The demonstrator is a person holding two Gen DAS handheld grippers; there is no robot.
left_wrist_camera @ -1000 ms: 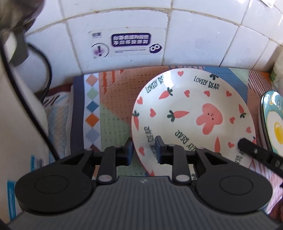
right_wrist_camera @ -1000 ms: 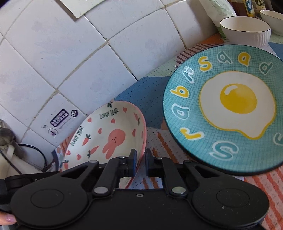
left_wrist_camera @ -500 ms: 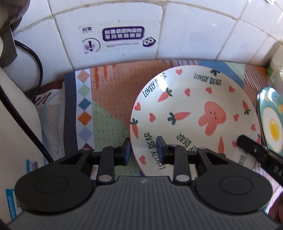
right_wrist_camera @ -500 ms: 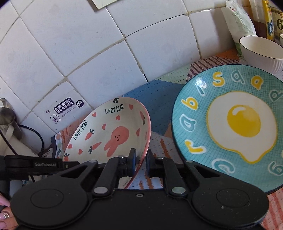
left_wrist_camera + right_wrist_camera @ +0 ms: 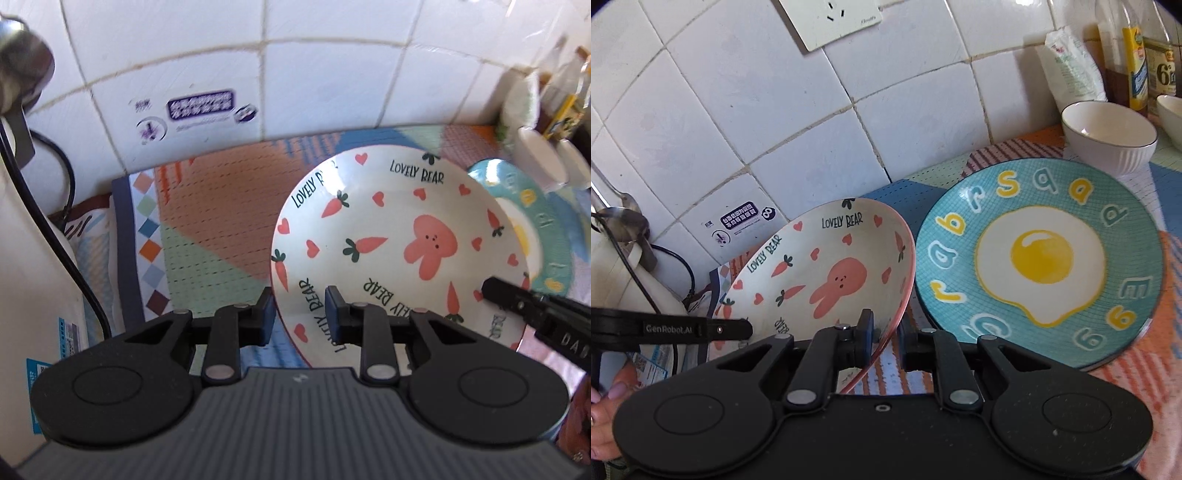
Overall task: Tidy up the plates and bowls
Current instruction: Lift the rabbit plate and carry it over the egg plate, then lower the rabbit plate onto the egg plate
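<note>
A white rabbit-and-carrot plate [image 5: 388,236] is lifted and tilted above the patterned mat. My left gripper [image 5: 300,314] is shut on its near left rim. My right gripper [image 5: 886,338] is shut on its pink right rim [image 5: 905,291], and one of its fingers shows in the left wrist view [image 5: 517,299]. A teal fried-egg plate [image 5: 1041,258] lies flat on the mat just right of the rabbit plate; in the left wrist view [image 5: 543,229] the rabbit plate's far edge overlaps it. A white ribbed bowl [image 5: 1108,136] stands behind it.
The tiled wall [image 5: 775,110] with a socket [image 5: 831,18] is close behind. A second bowl [image 5: 1171,114], a bag [image 5: 1071,70] and bottles [image 5: 1137,62] stand at the back right. A white appliance with a black cable [image 5: 55,240] is on the left.
The rabbit plate, held by both grippers, has risen and shifted right toward the fried-egg plate. Both cameras have pulled back and up.
</note>
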